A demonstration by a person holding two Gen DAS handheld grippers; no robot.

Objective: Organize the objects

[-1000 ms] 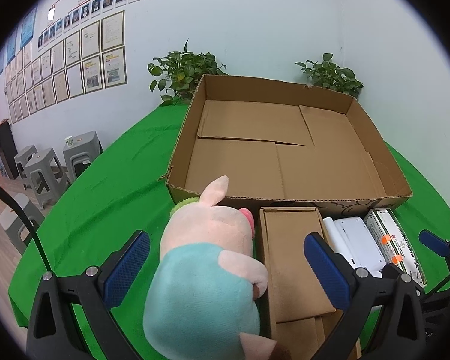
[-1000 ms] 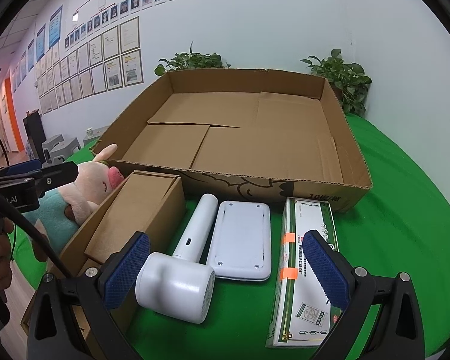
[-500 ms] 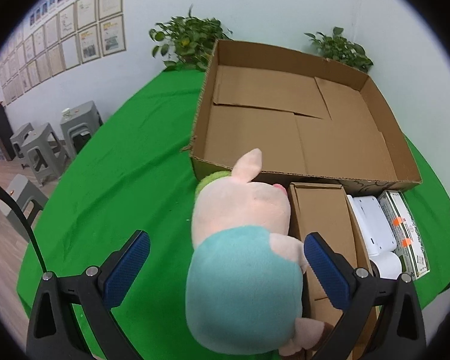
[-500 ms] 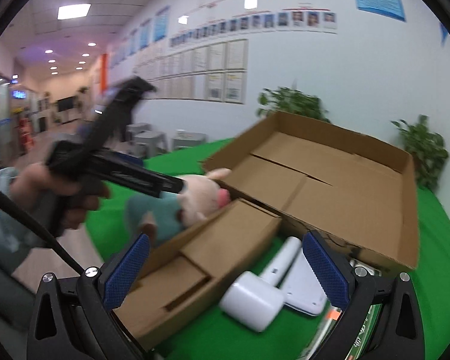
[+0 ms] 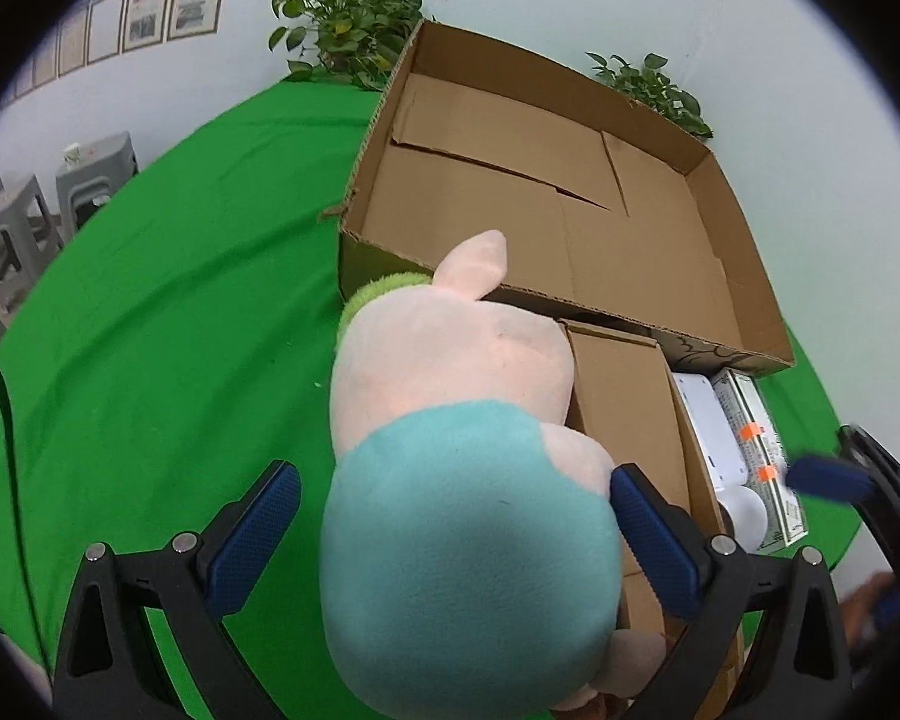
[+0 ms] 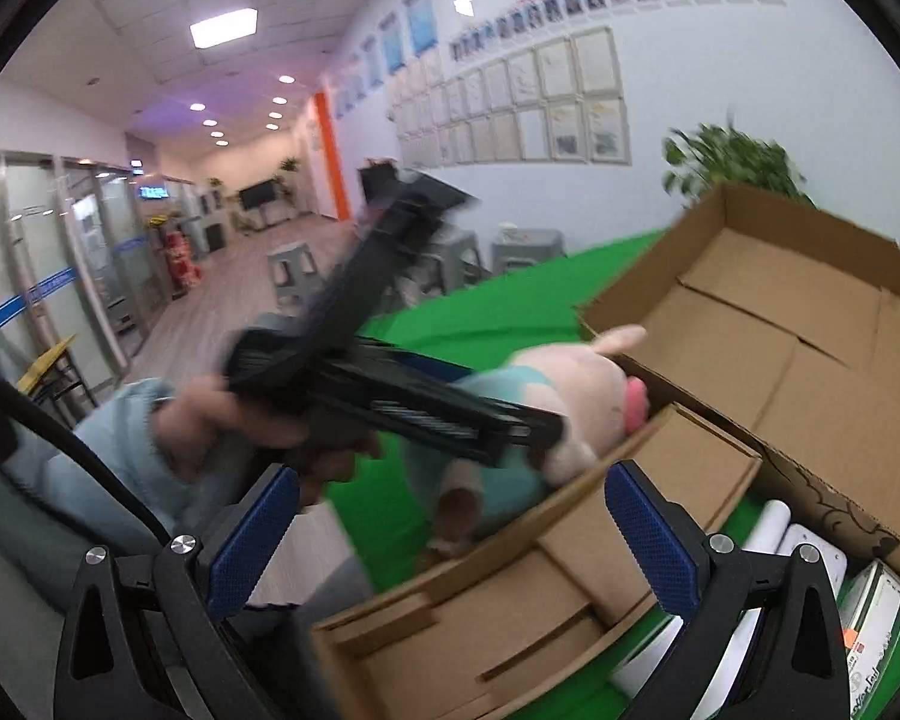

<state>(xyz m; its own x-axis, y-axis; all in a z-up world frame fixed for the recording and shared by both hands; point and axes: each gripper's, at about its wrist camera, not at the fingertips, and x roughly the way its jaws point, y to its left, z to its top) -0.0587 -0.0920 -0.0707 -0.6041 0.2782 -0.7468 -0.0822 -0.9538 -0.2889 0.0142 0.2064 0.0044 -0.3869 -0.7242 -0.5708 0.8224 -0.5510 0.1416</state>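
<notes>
Your left gripper (image 5: 450, 546) jaws, now lowered around pink-and-teal plush pig (image 5: 450, 456), unclosed; right gripper (image 6: 450, 546) swung aside, jaws released, empty.

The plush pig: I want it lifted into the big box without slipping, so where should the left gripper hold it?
Grip the plush pig across its teal body, from behind and above. That soft, wide part already sits between the open left gripper fingers; head and ear point toward the large cardboard box.
</notes>
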